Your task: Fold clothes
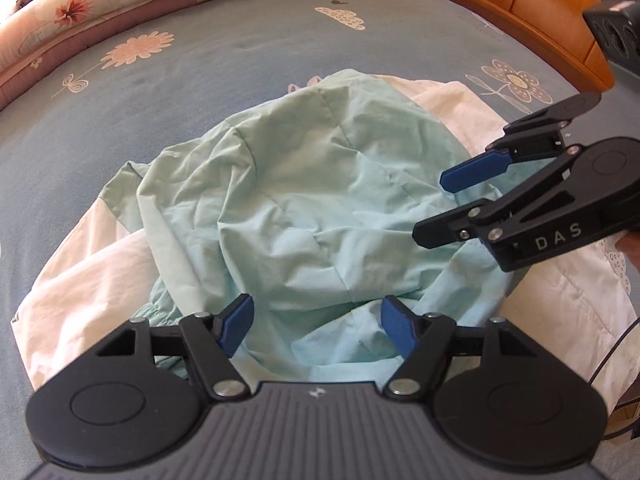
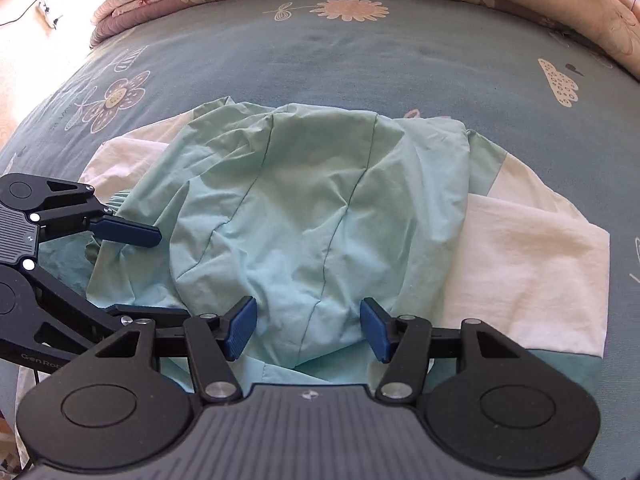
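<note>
**Mint-and-white garment bunched dead ahead of both tongs, nothing gripped**

Mint-green and white garment heaped on the blue floral bedsheet, roughly mid-bed, well short of the pink quilt rolled along the far edge. Green hood-like panel on top, white panels spilling out to both sides beneath it. Long axis looks to run side to side across both views, white ends at left and right; crumpled, so only a rough call.

Left gripper angled down over the near edge of the heap, cloth lying straight ahead and below. Right gripper same attitude, just beside the left one, seen in the left view over the garment's right half. Near hem about equally close to both; right white panel nearer the right gripper, left white panel nearer the left.

Jaws on both parted moderately, not at full spread. Blue pads clear of fabric, cloth visible in the gap but below it, not pinched. Nothing held either side.

Judgement: garment not yet flattened; likely next step is taking the two outer white ends and spreading before any fold.
</note>
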`<state>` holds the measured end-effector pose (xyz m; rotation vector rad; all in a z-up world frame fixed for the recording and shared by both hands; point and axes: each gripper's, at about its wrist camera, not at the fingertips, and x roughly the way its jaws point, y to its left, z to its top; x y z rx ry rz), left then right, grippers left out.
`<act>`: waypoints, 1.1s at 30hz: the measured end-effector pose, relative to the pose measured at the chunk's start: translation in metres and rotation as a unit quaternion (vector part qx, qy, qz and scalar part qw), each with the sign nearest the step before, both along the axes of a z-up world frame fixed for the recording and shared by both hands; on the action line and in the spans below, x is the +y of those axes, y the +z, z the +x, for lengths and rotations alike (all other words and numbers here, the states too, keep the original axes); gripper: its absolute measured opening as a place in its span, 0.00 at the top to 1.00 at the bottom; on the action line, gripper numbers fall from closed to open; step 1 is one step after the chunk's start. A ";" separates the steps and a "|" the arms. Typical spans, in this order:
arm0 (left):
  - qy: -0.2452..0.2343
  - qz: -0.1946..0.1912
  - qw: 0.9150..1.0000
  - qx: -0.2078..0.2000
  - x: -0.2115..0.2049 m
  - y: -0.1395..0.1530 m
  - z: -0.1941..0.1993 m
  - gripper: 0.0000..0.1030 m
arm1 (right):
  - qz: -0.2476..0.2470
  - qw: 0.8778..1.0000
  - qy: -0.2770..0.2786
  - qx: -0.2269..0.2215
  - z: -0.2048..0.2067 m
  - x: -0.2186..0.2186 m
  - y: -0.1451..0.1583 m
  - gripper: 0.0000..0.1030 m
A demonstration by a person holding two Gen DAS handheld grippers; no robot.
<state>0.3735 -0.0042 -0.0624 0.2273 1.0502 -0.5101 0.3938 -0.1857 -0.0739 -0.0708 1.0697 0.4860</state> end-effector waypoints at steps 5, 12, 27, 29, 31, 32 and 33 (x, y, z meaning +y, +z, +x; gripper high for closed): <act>0.030 -0.003 1.000 0.000 0.019 -0.011 -0.006 0.25 | -0.003 1.000 -0.002 0.001 -0.009 0.009 0.001 0.30; 0.051 -0.033 0.998 0.018 0.035 -0.040 -0.002 0.25 | -0.007 0.998 -0.043 0.047 -0.007 0.015 -0.037 0.17; 0.181 -0.057 0.982 -0.001 0.121 -0.023 -0.018 0.25 | -0.063 0.996 -0.049 0.041 -0.011 0.039 -0.048 0.00; 0.210 -0.047 0.976 0.009 0.140 -0.039 -0.019 0.25 | -0.071 0.995 -0.055 0.041 -0.012 0.042 -0.049 0.00; 0.214 -0.058 0.975 0.010 0.149 -0.046 -0.021 0.25 | -0.077 0.994 -0.060 0.042 -0.011 0.043 -0.049 0.00; 0.212 -0.056 0.976 0.008 0.150 -0.045 -0.021 0.25 | -0.078 0.994 -0.060 0.043 -0.011 0.043 -0.049 0.00; 0.210 -0.054 0.976 0.006 0.151 -0.044 -0.021 0.25 | -0.078 0.994 -0.059 0.043 -0.011 0.043 -0.049 0.00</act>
